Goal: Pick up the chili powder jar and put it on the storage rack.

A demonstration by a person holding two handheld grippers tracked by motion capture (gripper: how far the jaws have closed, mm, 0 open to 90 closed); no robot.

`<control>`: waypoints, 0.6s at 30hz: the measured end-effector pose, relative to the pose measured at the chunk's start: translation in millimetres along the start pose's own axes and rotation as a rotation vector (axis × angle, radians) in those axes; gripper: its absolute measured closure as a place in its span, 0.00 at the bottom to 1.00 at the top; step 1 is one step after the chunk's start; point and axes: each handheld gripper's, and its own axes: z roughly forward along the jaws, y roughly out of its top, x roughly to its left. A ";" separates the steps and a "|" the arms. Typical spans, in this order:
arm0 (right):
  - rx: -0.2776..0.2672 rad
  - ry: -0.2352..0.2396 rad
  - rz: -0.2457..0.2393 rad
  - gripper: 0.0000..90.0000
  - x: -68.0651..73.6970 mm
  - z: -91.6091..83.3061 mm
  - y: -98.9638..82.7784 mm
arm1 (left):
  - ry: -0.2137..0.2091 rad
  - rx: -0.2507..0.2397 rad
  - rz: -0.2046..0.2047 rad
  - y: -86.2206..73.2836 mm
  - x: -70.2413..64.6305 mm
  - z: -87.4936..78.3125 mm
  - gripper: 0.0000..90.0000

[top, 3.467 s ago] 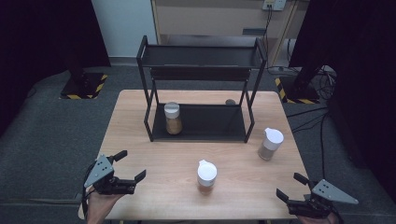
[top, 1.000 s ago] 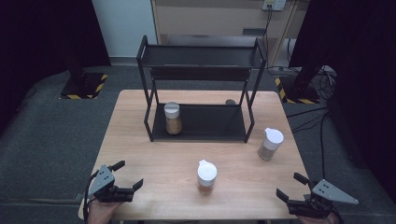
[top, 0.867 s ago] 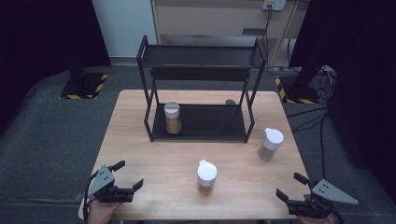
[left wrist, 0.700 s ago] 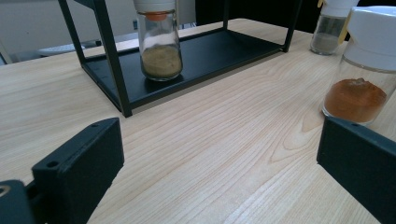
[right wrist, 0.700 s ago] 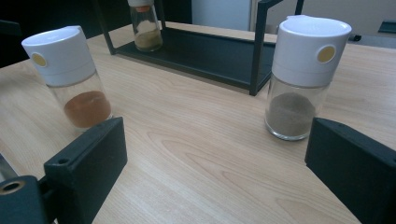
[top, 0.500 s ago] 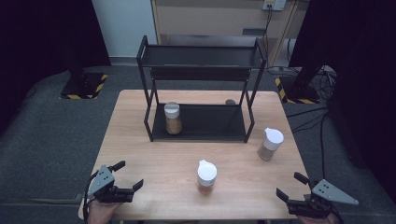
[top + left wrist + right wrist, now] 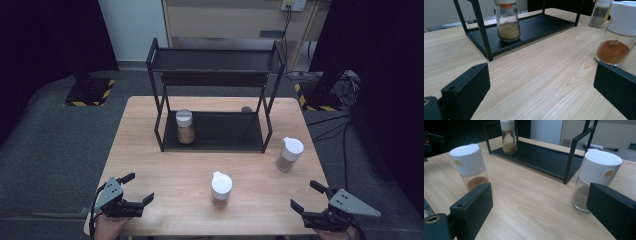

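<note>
High view: both the left gripper [image 7: 134, 189] and the right gripper [image 7: 305, 196] are held open and empty. The white-capped glass jar of orange spice [image 7: 221, 188], in front of the black metal rack [image 7: 215, 100] on the counter [image 7: 150, 165], should be approached squarely.

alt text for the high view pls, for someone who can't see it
Two open hand-held grippers, left and right, hover at the near edge of a wooden table. Two white-capped jars, one central, one right, stand before a black rack holding a third.

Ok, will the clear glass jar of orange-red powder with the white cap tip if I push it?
Probably: the clear glass jar of orange-red powder stands tall on a narrow base, with powder low. Its smooth glass may slip; the bulky white cap likely adds top weight.
</note>
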 end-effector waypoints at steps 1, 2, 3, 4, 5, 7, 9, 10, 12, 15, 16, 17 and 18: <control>-0.005 0.006 0.001 0.08 -0.2 1.0 1.4 | -0.001 0.001 -0.001 0.0 0.2 0.0 0.00; -0.005 0.014 0.004 0.08 -0.5 2.2 3.7 | -0.002 0.000 -0.002 -0.1 0.3 0.0 0.00; -0.005 0.014 0.004 0.08 -0.5 2.2 3.7 | -0.002 0.000 -0.002 -0.1 0.3 0.0 0.00; -0.006 0.026 -0.005 0.08 0.8 5.1 8.6 | -0.004 -0.001 -0.003 -0.1 0.6 -0.1 0.00; -0.005 0.030 -0.010 0.08 1.8 6.3 10.7 | -0.005 0.000 -0.003 0.0 0.8 -0.2 0.00; -0.001 0.047 -0.017 0.07 3.6 10.6 16.7 | -0.007 0.001 -0.004 0.0 0.9 0.0 0.00; 0.000 0.057 -0.030 0.07 6.4 14.1 21.5 | -0.009 0.001 -0.006 -0.1 1.3 0.1 0.00; -0.001 0.065 -0.033 0.07 7.1 16.0 23.4 | -0.010 0.001 -0.007 -0.1 1.4 0.1 0.00; -0.004 0.080 -0.036 0.07 8.6 19.6 26.8 | -0.010 0.000 -0.007 -0.1 1.5 -0.2 0.00; 0.001 0.095 -0.042 0.07 10.5 23.5 31.0 | -0.011 0.001 -0.010 -0.1 1.7 -0.1 0.00; 0.002 0.104 -0.051 0.07 12.5 26.7 33.9 | -0.014 0.001 -0.013 -0.2 2.2 -0.1 0.00; -0.001 0.113 -0.052 0.07 12.8 28.6 34.9 | -0.014 0.002 -0.014 -0.1 2.4 -0.1 0.00; -0.002 0.121 -0.054 0.07 13.5 30.6 36.2 | -0.014 0.001 -0.014 -0.2 2.5 -0.2 0.00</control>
